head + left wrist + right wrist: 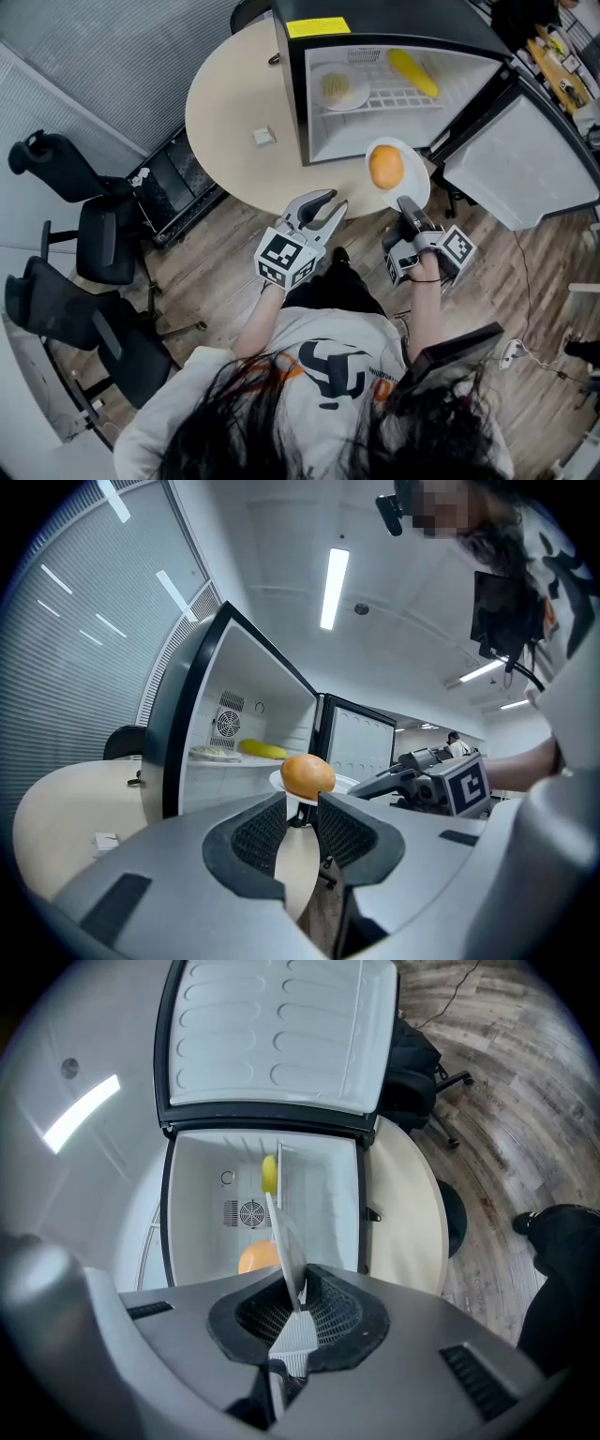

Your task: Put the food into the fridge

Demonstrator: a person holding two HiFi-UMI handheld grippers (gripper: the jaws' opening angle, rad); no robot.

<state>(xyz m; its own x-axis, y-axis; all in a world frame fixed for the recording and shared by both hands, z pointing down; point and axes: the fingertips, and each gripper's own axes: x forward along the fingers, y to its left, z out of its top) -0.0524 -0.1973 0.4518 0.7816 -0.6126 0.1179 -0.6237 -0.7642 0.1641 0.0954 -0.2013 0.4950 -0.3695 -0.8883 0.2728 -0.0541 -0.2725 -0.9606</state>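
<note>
My right gripper is shut on the near rim of a white plate, and a round orange food item sits on that plate. I hold the plate in the air in front of the open mini fridge. In the right gripper view the plate stands edge-on between the jaws, with the orange item behind it. On the fridge shelf lie a plate of flat food and a long yellow item. My left gripper is open and empty, left of the plate.
The fridge stands on a round beige table, and its door swings out to the right. A small white object lies on the table. Black office chairs stand to the left on the wooden floor.
</note>
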